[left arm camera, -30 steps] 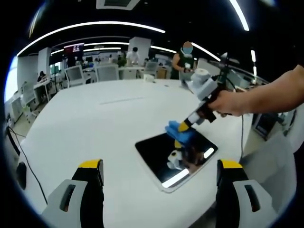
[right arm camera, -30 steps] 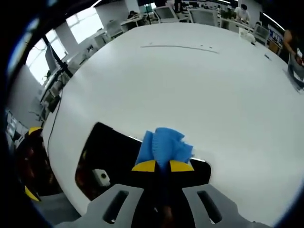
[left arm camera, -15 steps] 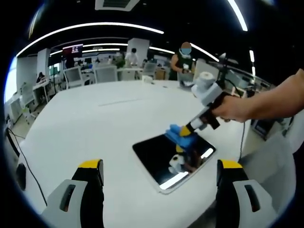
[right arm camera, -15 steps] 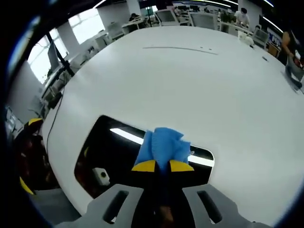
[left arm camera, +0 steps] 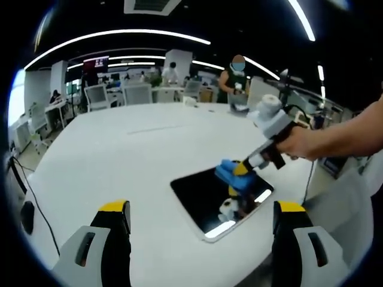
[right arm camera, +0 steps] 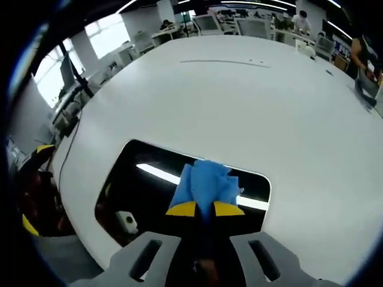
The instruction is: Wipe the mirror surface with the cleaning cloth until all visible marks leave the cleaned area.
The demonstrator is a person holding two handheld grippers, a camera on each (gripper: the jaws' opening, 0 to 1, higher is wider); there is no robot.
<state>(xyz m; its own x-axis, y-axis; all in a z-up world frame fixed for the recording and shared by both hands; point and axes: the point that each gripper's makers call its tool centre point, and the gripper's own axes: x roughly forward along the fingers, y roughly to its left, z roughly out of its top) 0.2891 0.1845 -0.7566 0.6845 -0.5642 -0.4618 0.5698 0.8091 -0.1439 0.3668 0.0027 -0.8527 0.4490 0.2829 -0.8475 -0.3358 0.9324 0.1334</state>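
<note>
Blue cleaning cloth (right arm camera: 206,184) clamped between closed jaws of right gripper (right arm camera: 204,208), pressed on mirror (right arm camera: 143,191) near its far edge; mirror laid flat on white table (right arm camera: 239,107). Left gripper (left arm camera: 197,210) held back from mirror (left arm camera: 203,197), jaws spread wide, nothing held

Cleaning cloth (right arm camera: 206,184): plain blue. Mirror (right arm camera: 149,188): dark, glossy surface, white border. Worktop (right arm camera: 239,113): plain white. Right tongs (right arm camera: 204,208): grey, yellow-tipped
</note>
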